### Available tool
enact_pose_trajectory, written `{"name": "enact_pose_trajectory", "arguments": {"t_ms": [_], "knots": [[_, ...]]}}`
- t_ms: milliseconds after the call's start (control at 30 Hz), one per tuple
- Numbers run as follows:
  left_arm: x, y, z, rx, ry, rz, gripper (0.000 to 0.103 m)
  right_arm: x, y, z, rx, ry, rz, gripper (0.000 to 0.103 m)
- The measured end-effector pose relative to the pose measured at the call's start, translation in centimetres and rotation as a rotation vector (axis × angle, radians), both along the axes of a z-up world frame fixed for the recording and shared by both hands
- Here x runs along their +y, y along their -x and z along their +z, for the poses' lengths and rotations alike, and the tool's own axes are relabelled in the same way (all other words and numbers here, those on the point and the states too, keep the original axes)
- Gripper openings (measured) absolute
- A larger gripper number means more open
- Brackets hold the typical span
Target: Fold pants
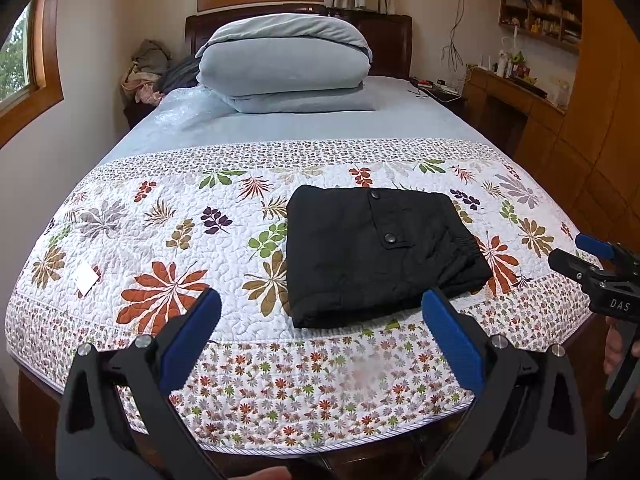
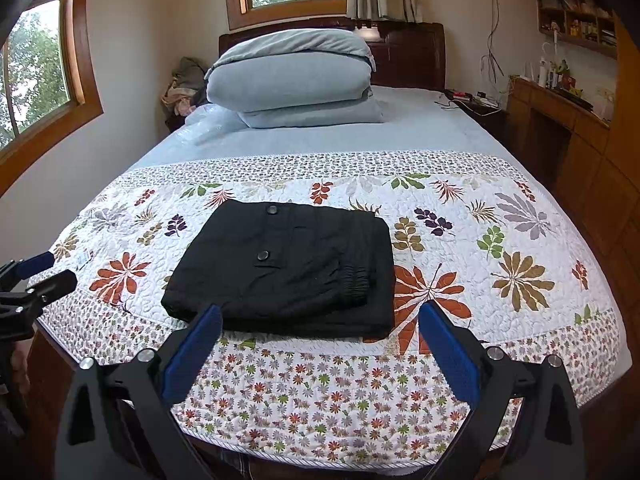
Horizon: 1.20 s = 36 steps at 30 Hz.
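Item: black pants (image 1: pixel 376 252), folded into a compact rectangle, lying on the floral quilt (image 1: pixel 160 240) near the foot of the bed.

Two snap buttons face up; elastic waistband at the right edge. Left gripper (image 1: pixel 320 320) and right gripper (image 2: pixel 320 328) both spread wide, holding nothing, near the quilt's edge. Folded blue duvet (image 2: pixel 296 80) at the headboard.

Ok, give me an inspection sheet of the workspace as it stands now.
Surface: floral quilt on the bed, flat.
Job's things: black pants folded into a compact rectangle, lying on the quilt.
Clutter: white tag on the quilt; folded duvet at the headboard; clothes heap beside it.
Grippers: left gripper and right gripper open, holding nothing, near the bed's foot.
Cables: wires hanging on the wall.
Surroundings: windows, wooden desk, shelves.
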State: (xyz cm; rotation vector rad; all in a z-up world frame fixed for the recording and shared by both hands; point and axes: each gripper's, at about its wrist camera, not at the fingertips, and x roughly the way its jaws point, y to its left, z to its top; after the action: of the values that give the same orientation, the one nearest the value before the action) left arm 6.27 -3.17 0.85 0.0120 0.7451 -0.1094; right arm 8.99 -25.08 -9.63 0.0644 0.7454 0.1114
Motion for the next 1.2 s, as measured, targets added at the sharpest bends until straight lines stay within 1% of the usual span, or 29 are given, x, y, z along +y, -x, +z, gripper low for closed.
{"name": "enact_pose_trajectory", "arguments": {"t_ms": [433,633,733,767,800,833,900,1000,1067,1200], "knots": [[0.1,0.0,0.3,-0.008,0.001,-0.004,0.100,0.1,0.0,0.0,-0.002,0.004,0.002,0.100],[0.5,0.0,0.4,-0.001,0.025,-0.005,0.100,0.2,0.0,0.2,-0.001,0.006,0.005,0.100],[0.3,0.2,0.3,-0.008,0.002,0.001,0.101,0.2,-0.1,0.2,-0.002,0.006,0.004,0.100],[0.3,0.4,0.3,-0.015,-0.010,0.016,0.101,0.2,-0.1,0.2,-0.002,0.006,0.004,0.099],[0.3,0.9,0.3,-0.040,-0.044,0.053,0.101,0.2,-0.1,0.2,-0.002,0.004,0.004,0.099],[0.0,1.2,0.3,-0.065,-0.080,0.070,0.101,0.2,-0.1,0.2,-0.002,0.004,0.004,0.099],[-0.3,1.2,0.2,-0.062,-0.105,0.041,0.101,0.2,-0.1,0.2,-0.002,0.007,0.004,0.100],[-0.1,1.1,0.4,-0.064,-0.080,0.057,0.101,0.2,0.0,0.2,-0.002,0.006,0.006,0.100],[-0.1,0.8,0.5,-0.055,-0.091,0.072,0.101,0.2,0.0,0.2,0.000,0.007,0.004,0.100],[-0.3,1.0,0.7,-0.062,-0.084,0.036,0.101,0.1,0.0,0.1,0.002,0.004,0.000,0.100]]}}
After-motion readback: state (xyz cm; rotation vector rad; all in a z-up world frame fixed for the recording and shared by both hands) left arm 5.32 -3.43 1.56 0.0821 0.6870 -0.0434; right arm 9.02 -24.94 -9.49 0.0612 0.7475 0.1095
